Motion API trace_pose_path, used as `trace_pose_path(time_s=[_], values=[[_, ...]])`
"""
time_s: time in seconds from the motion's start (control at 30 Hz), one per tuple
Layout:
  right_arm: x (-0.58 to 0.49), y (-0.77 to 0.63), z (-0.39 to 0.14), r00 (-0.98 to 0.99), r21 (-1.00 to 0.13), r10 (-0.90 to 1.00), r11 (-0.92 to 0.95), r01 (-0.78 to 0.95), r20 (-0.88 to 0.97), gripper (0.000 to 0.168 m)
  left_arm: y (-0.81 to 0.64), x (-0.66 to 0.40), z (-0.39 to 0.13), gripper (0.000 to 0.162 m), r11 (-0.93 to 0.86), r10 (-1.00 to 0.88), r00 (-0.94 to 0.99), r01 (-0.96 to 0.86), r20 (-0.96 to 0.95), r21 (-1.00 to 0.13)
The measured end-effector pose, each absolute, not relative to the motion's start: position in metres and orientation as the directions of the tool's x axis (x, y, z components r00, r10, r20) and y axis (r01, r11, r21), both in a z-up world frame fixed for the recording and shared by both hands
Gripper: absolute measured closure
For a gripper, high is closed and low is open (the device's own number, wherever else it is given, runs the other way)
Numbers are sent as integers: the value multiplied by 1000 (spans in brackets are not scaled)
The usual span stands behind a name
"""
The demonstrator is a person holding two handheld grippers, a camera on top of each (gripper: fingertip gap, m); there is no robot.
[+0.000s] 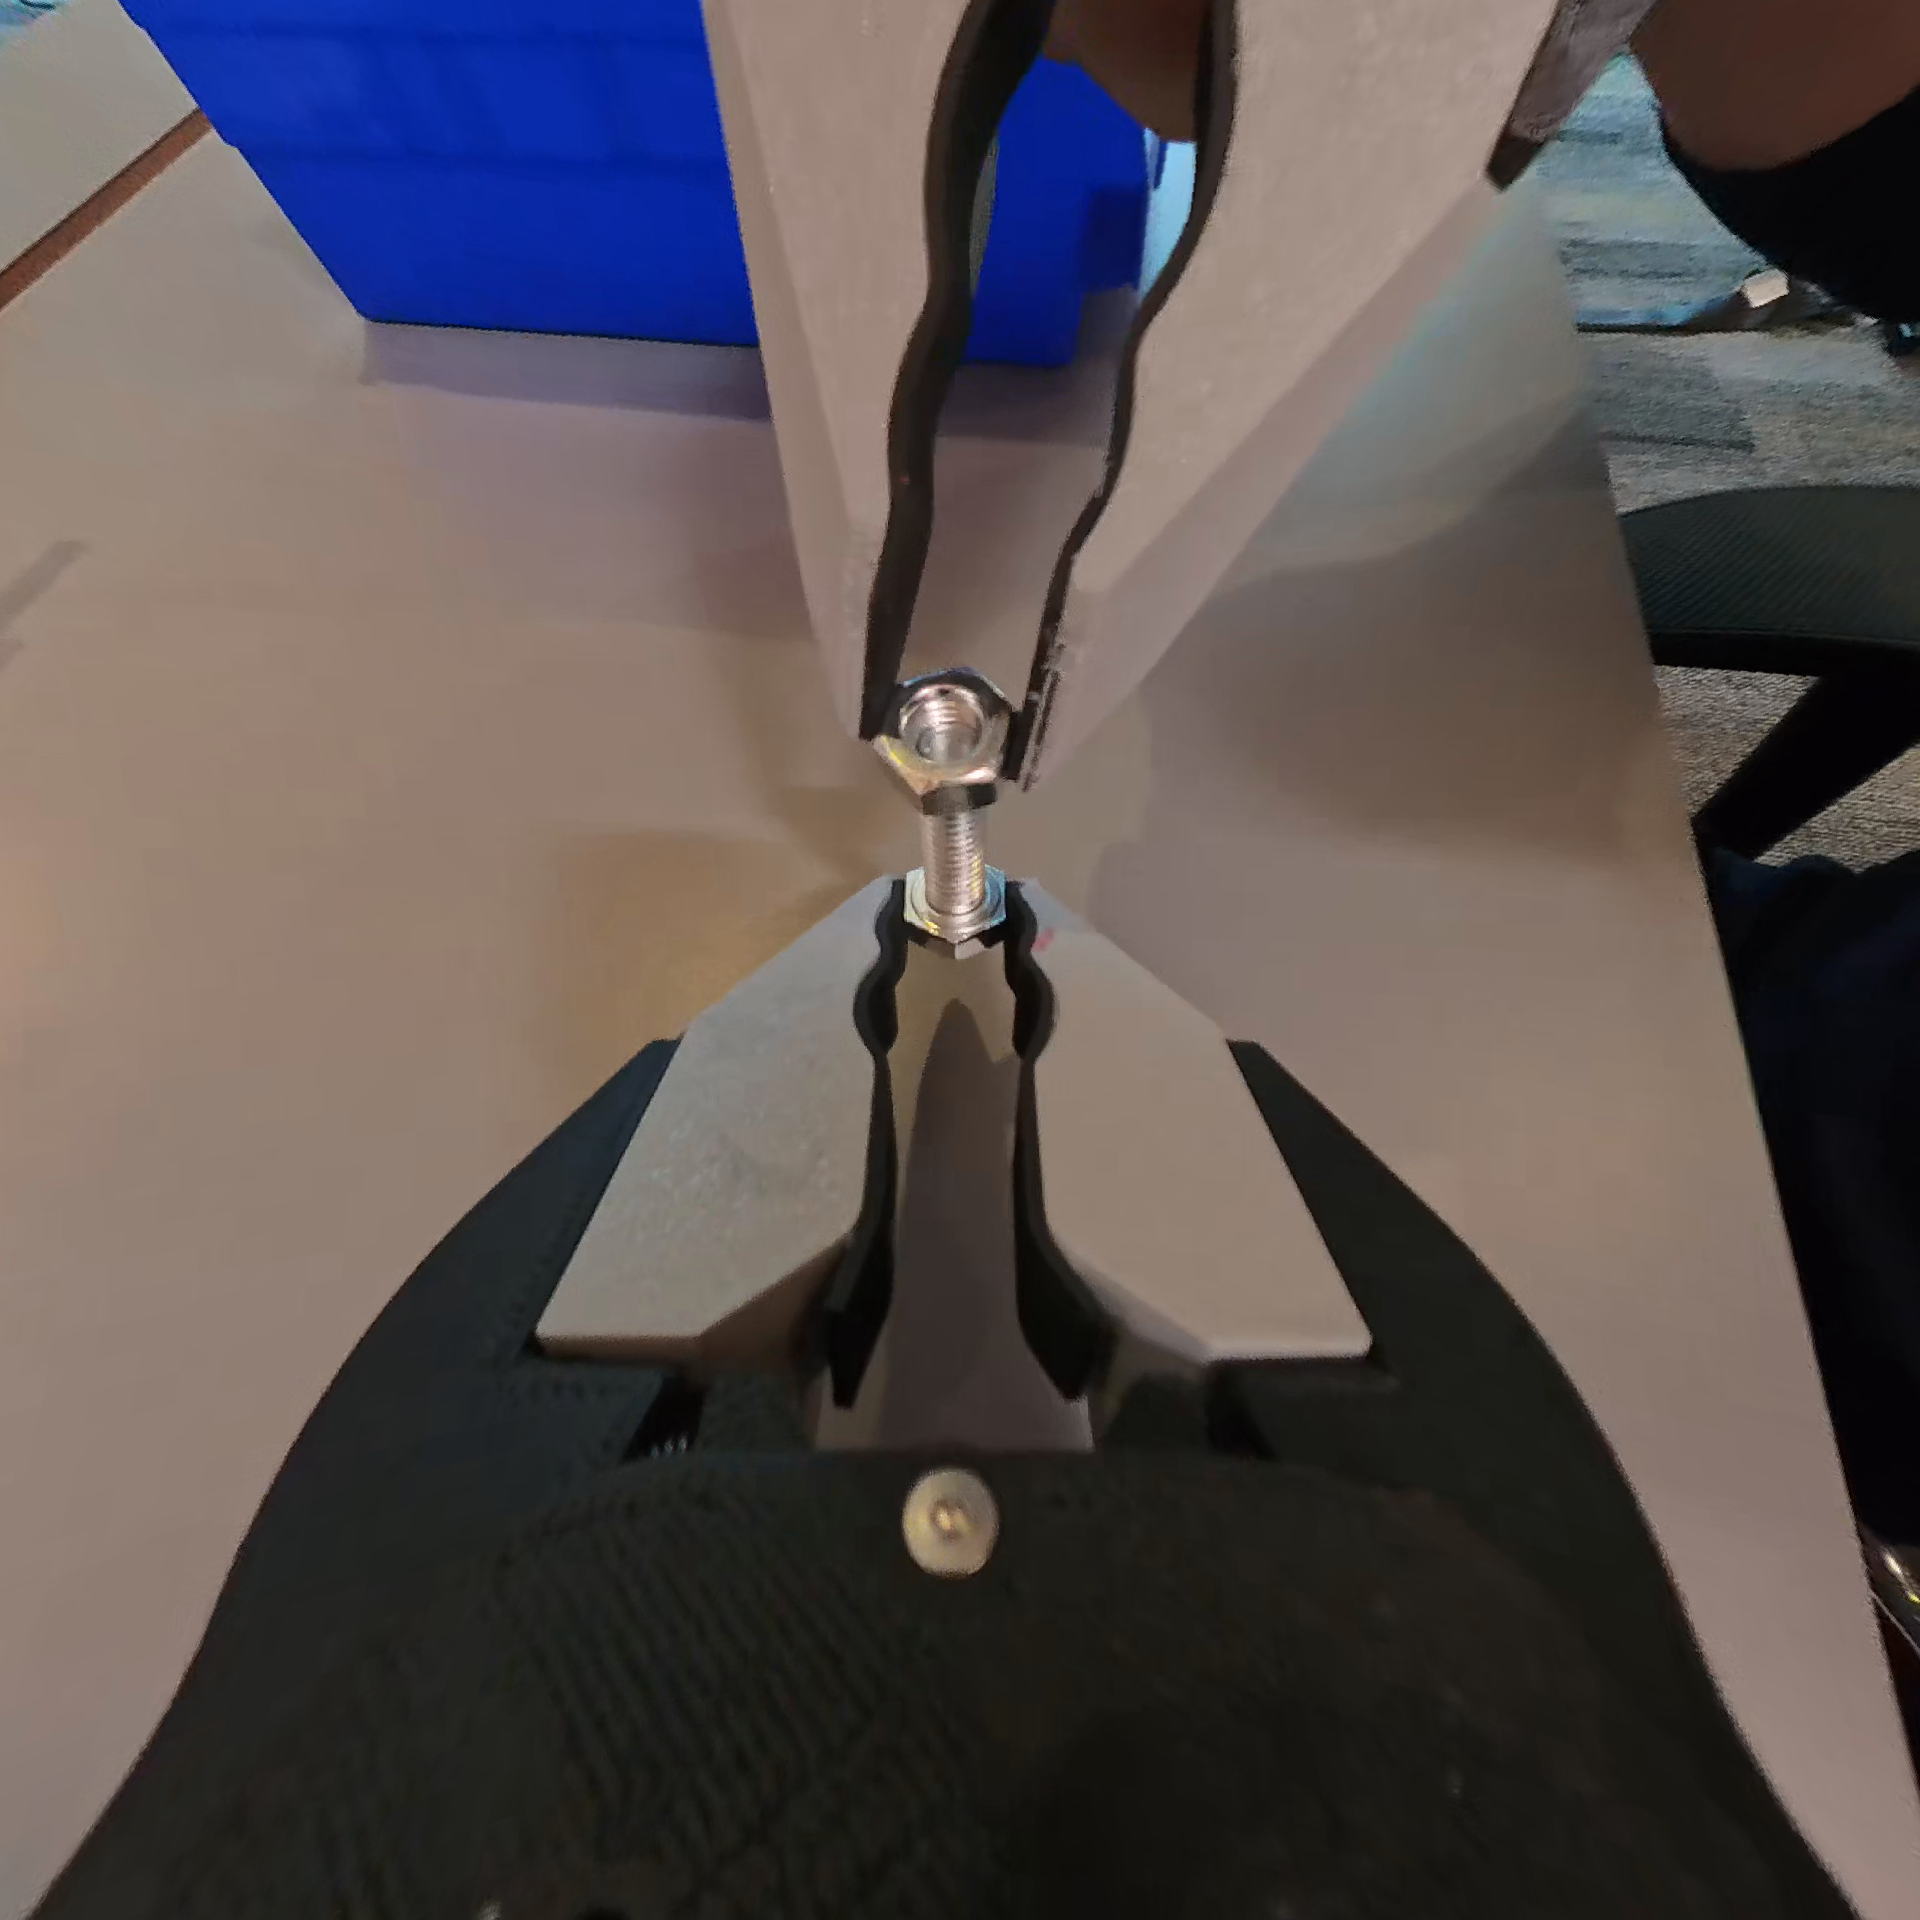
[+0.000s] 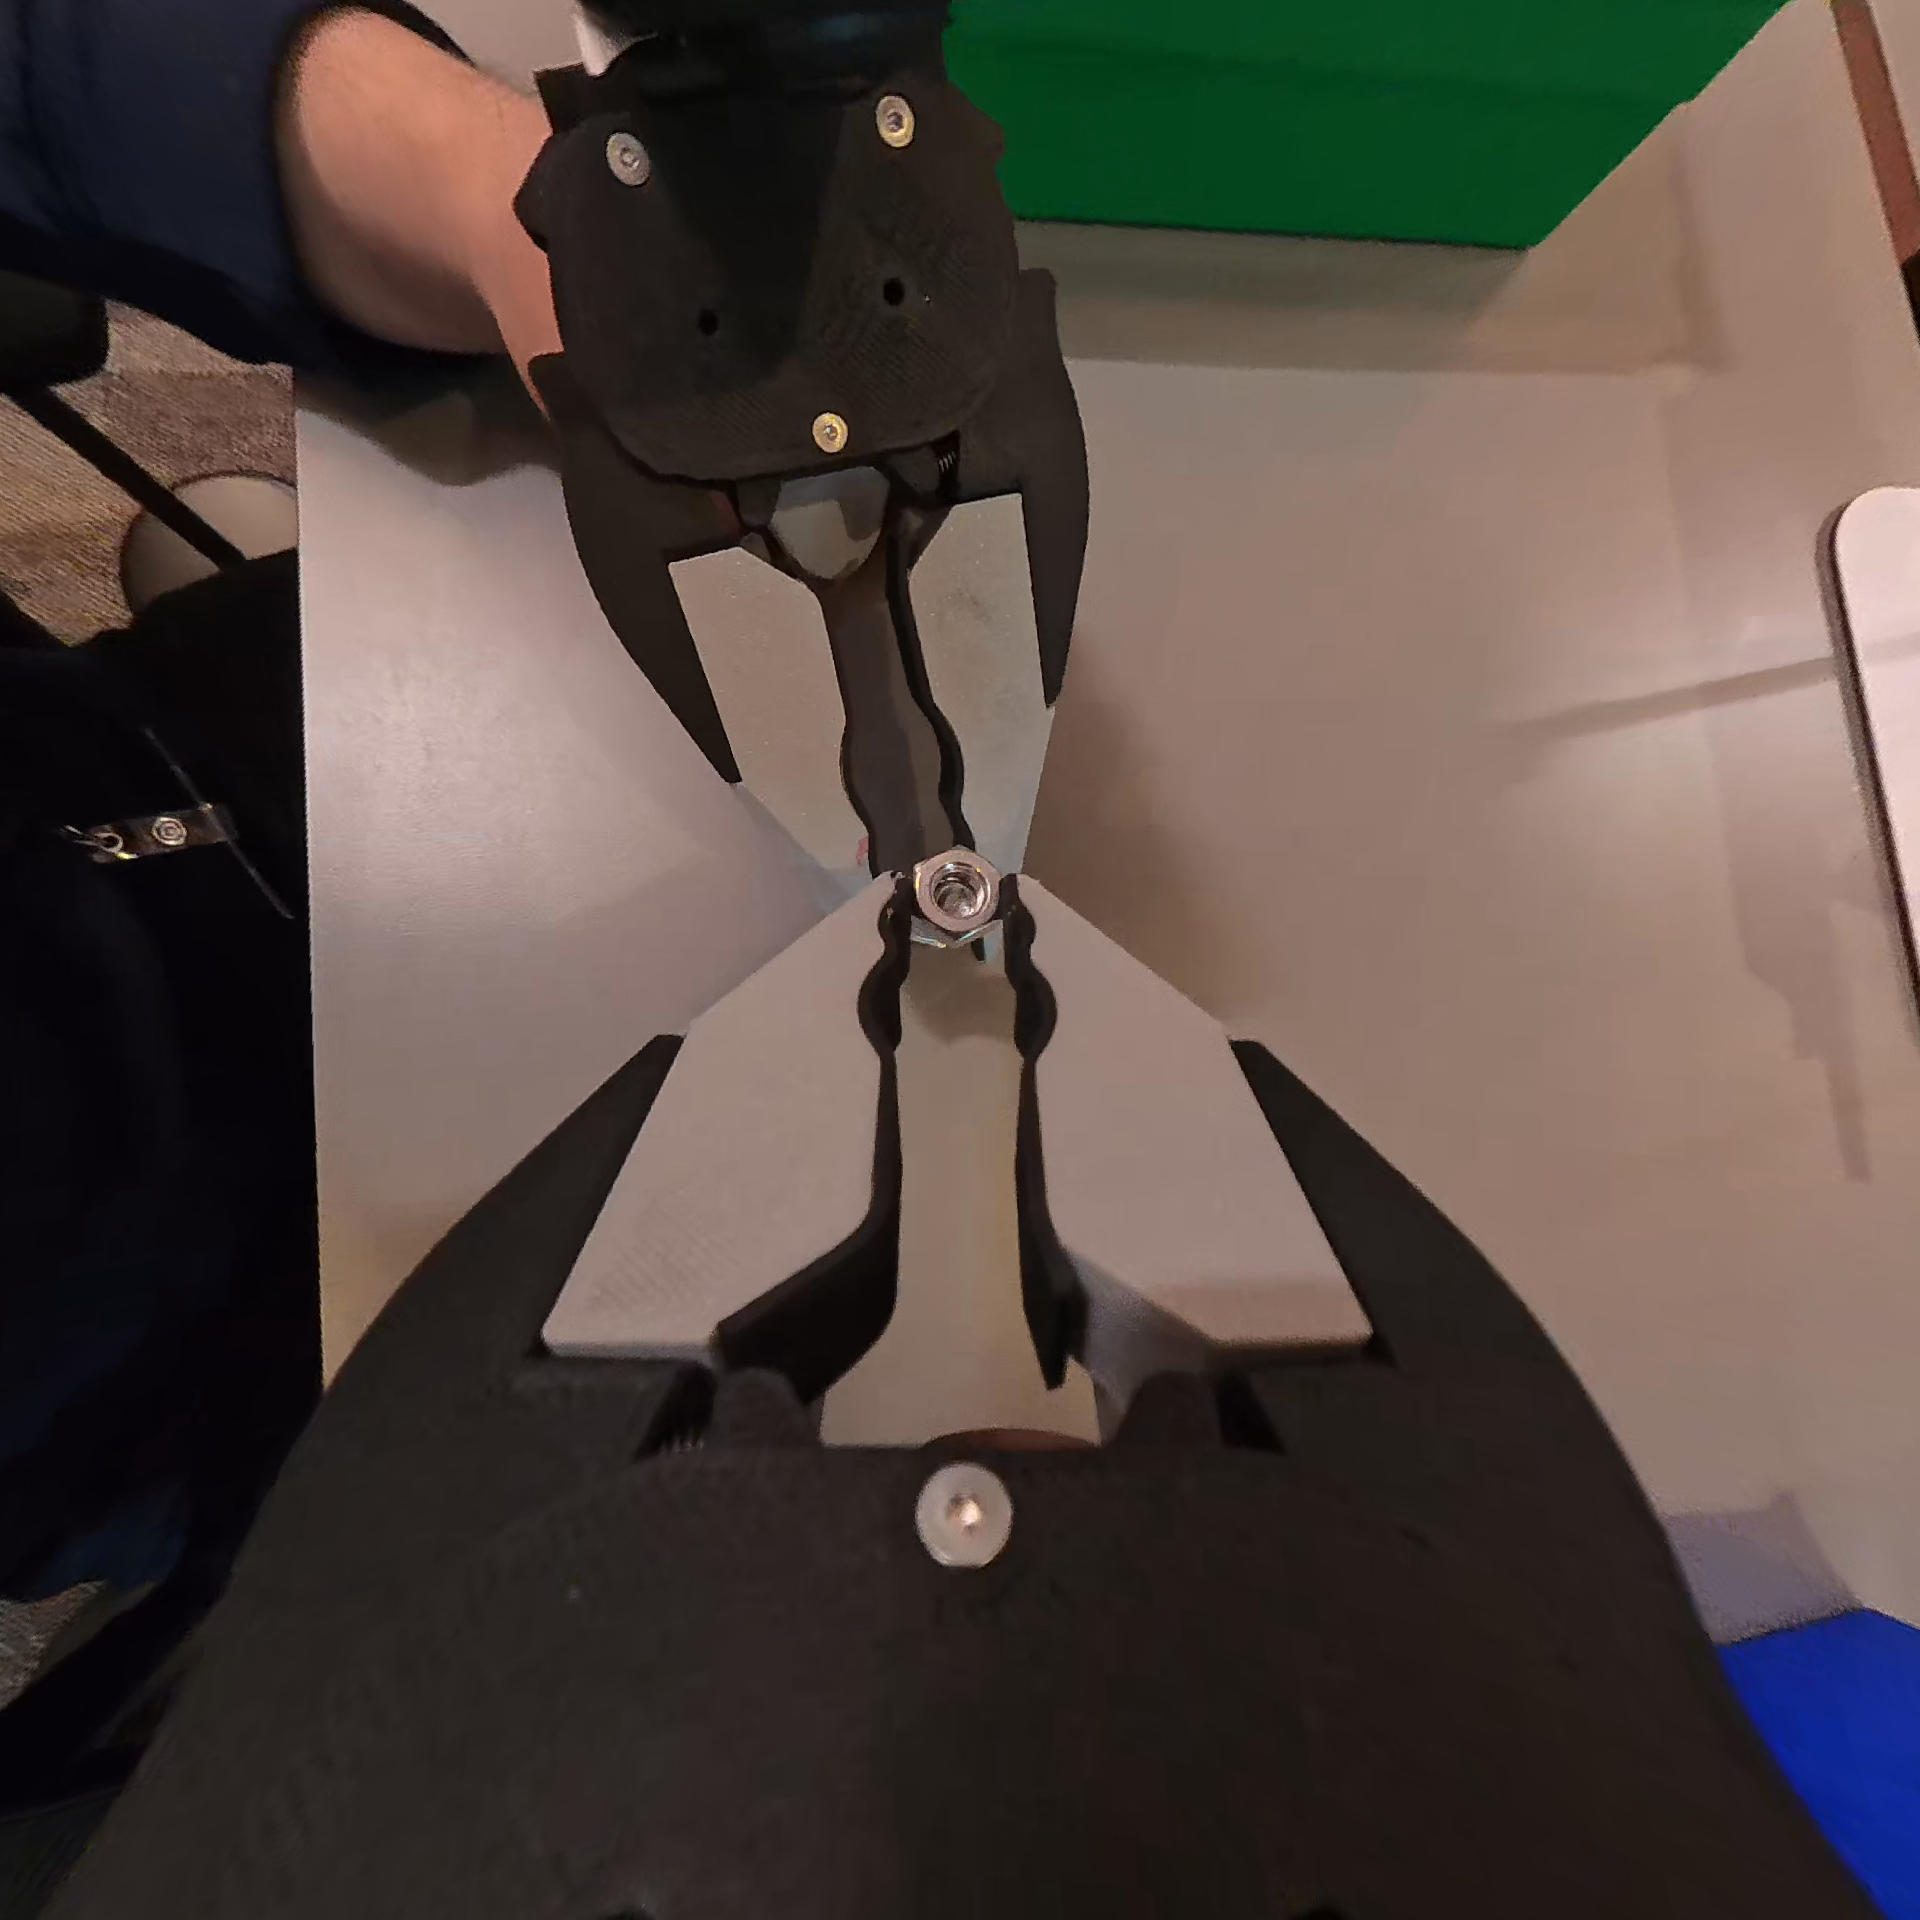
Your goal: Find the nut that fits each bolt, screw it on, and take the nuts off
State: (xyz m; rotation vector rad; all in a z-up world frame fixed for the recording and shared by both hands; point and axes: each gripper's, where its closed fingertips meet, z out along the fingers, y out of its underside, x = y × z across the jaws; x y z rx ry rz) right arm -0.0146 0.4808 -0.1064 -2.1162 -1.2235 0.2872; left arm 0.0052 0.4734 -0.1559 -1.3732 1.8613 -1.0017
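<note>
Gripping the bolt point(image 1: 951, 871) head, your left gripper point(image 1: 953, 930) faces the right gripper point(image 1: 951, 727), clenched on the nut point(image 1: 940, 732) at the tip; tilt it and the threads may jam.

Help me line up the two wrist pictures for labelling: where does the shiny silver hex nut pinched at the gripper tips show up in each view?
Left wrist view: the silver hex nut sits just above centre, pinched by the right gripper reaching down from the top, at the far end of the threaded silver bolt.
Right wrist view: the nut is at centre, hole facing the camera, between that view's own fingertips.
Shared landmark: the blue plastic bin, upper left there, lower right corner here.
</note>
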Motion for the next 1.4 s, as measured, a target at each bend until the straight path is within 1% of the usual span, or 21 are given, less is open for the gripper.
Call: trace_pose_path(time_s=[0.2,0.5,0.87,1.03,1.1,1.23,1.33,1.4], values=[[-12,486,-105,618,-681,778,-391,620,115,154,480,7,-155,146,159,-970,-239,-501,-41,-850],[-10,494,-104,703,-778,710,-418,469,42,154,486,7,-153,146,116,-979,-204,-503,-13,-856],[-10,494,-104,694,-783,717,-397,479,61,152,487,7,-152,146,110,-979,-203,-497,-7,-861],[-5,490,-97,696,-815,715,-363,451,67,138,487,7,-151,146,111,-979,-203,-494,-10,-863],[-4,484,-91,682,-860,729,-306,409,65,136,485,6,-149,147,115,-977,-214,-481,-11,-869],[-9,471,-81,617,-950,787,-184,254,12,136,471,5,-140,146,119,-958,-285,-434,10,-893],[-9,465,-72,573,-979,818,-154,136,-49,135,459,4,-137,146,139,-938,-347,-407,12,-903],[-10,462,-67,543,-984,836,-150,98,-73,136,454,3,-137,146,154,-928,-373,-398,6,-904]])
